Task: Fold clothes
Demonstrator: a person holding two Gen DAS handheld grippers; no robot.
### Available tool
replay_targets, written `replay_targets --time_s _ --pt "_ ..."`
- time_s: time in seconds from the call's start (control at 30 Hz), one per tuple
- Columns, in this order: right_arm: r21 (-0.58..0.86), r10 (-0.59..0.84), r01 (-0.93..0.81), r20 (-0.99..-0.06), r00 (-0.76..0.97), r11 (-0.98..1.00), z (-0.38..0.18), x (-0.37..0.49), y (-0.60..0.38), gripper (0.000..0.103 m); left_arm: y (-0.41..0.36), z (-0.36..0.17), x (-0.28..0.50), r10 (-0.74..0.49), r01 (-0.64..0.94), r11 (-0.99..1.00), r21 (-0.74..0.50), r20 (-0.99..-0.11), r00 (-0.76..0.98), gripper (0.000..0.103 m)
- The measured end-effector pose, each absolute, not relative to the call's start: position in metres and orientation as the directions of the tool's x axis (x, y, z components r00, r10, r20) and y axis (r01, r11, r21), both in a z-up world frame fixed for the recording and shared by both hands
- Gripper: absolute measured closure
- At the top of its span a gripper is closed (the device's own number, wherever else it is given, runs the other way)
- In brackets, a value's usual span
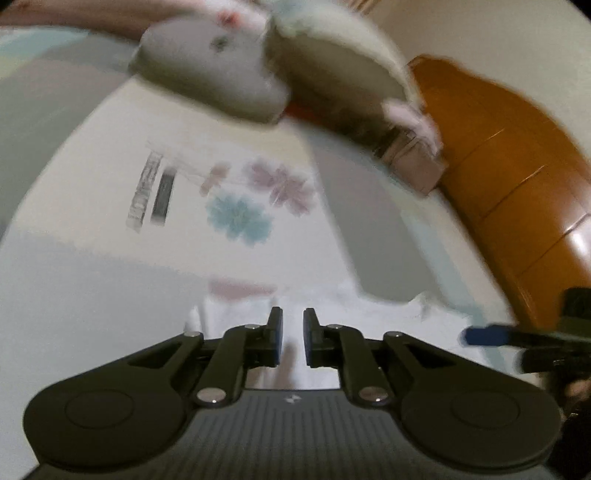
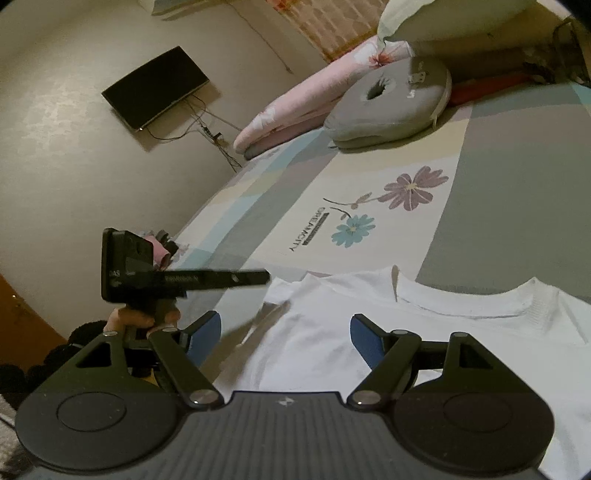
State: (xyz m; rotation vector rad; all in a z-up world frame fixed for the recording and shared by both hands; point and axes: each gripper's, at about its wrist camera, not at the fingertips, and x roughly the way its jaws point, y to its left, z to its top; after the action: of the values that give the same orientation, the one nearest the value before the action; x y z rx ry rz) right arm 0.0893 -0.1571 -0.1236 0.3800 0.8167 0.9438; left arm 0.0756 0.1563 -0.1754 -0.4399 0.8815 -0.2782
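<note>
One white T-shirt lies flat on the bed, directly under the right gripper, with its ribbed collar toward the right of the right wrist view. One sleeve or shoulder edge reaches toward the left gripper.

The bed is covered by one bedsheet with grey, cream and pale blue blocks. Its print shows two flowers, one mauve and one blue, beside a strip of lettering.

At the far end of the bed there is one grey ring-shaped cushion with a hole in its middle. Beside it is one pink folded quilt, and behind it one pale pillow. One dark flat screen hangs on the wall, with cables trailing below it.

Two grippers are in use. The right one has its blue pads spread wide apart, with nothing pinched; the shirt lies beneath the gap.

In its own blurred view, the left gripper has its fingers drawn nearly together. A narrow slot remains, and white shirt fabric shows through and beyond it. I cannot tell from the blur whether cloth is caught between the pads.

In the right wrist view, a hand grips the left tool from below. It is held roughly level and points across the shirt's left edge.

No containers are in view.
</note>
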Motion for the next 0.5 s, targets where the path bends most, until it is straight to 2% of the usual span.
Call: replay_targets --time_s 0.07,0.23,0.3,0.37,0.5 --pt "0.613 0.826 -0.556 -0.456 0.331 0.561 -0.125 0.087 -0.159 0.021 0.158 -0.191 0.077 -0.371 -0.006 0.887 -0.462 -0.722 0.584 0.094" --pt "0.596 0.803 -0.540 -0.477 0.359 0.595 -0.131 0.081 -0.171 0.018 0.171 -0.185 0.061 -0.347 -0.032 0.890 -0.455 -0.720 0.601 0.095" --pt "0.608 0.803 -0.525 -0.474 0.362 0.595 -0.134 0.081 -0.176 0.018 0.166 -0.172 0.062 -0.317 -0.023 0.908 -0.419 -0.721 0.616 0.088" --pt "0.616 0.805 -0.518 -0.468 0.366 0.593 -0.136 0.079 -0.177 0.018 0.160 -0.163 0.059 -0.319 0.026 0.919 -0.394 -0.700 0.639 0.072" --pt "0.606 0.796 -0.516 -0.475 0.376 0.605 -0.135 0.074 -0.173 0.017 0.148 -0.169 0.070 -0.298 0.031 0.931 -0.364 -0.708 0.641 0.066"
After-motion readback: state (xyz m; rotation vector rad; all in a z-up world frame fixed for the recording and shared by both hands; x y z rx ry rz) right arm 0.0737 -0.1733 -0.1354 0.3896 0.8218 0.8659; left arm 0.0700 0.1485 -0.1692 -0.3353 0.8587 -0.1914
